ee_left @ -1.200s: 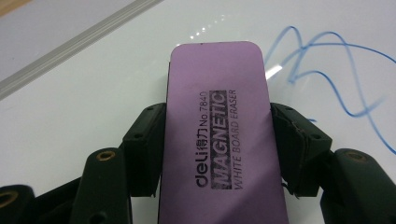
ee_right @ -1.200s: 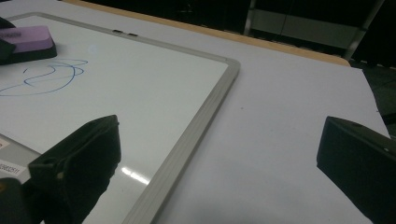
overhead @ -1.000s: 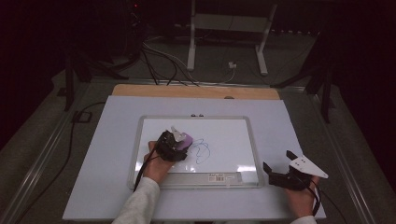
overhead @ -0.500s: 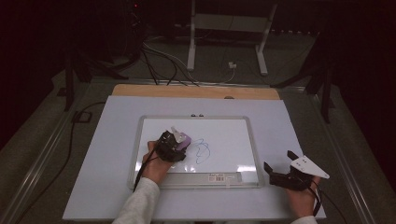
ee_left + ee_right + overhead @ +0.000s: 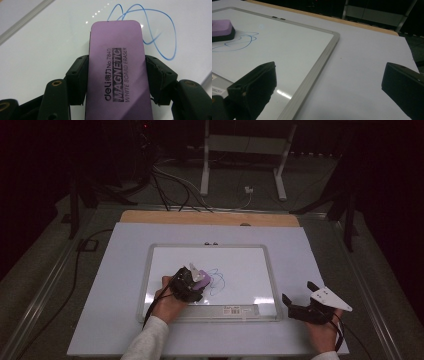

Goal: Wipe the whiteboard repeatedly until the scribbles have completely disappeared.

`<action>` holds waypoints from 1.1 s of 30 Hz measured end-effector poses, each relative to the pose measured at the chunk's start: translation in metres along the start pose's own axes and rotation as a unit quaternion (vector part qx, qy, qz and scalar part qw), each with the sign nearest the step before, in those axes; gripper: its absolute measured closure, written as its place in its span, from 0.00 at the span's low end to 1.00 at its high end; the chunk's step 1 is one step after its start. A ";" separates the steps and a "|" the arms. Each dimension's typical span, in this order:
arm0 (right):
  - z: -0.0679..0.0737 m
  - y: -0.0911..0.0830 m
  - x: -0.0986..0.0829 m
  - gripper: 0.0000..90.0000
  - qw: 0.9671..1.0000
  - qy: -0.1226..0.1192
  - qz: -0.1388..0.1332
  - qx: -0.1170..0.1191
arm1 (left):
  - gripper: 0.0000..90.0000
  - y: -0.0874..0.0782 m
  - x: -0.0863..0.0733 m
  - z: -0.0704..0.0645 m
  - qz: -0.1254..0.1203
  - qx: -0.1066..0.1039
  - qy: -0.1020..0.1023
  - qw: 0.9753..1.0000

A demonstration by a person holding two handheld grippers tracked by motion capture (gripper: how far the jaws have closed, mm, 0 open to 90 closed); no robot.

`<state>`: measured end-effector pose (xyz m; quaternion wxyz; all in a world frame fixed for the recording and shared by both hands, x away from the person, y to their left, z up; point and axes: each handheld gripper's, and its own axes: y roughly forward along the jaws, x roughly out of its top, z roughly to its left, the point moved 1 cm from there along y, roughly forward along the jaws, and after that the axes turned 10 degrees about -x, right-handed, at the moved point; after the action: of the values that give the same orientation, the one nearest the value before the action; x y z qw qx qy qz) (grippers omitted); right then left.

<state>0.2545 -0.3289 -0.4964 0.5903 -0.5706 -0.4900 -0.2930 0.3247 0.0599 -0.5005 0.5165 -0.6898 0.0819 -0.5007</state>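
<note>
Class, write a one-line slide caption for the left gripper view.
Hand-held gripper clamps a purple magnetic eraser against blue scribbles on the whiteboard.

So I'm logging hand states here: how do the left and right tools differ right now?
The left tool is shut on the purple eraser; the right tool is open and holds nothing. The left is over the whiteboard beside the blue scribble; the right sits off the board's frame, over the white sheet. Both have black jaws.

One whiteboard [image 5: 250, 270], one eraser [image 5: 117, 70], two tools: left tool [image 5: 192, 281], right tool [image 5: 295, 306].
</note>
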 end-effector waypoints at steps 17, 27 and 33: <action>0.001 0.000 0.000 0.00 1.000 -0.001 0.000 0.001 | 0.46 -0.002 0.001 0.004 0.018 0.009 0.013 1.000; 0.001 0.001 0.000 0.00 1.000 -0.001 0.000 0.001 | 0.46 -0.001 0.000 0.013 0.008 -0.007 0.007 1.000; 0.002 0.001 0.000 0.00 1.000 -0.002 0.001 0.001 | 0.46 0.008 0.009 0.025 0.007 0.028 -0.005 1.000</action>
<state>0.2549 -0.3272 -0.4969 0.5900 -0.5710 -0.4910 -0.2911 0.3513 0.0663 -0.5007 0.5400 -0.6767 0.0702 -0.4956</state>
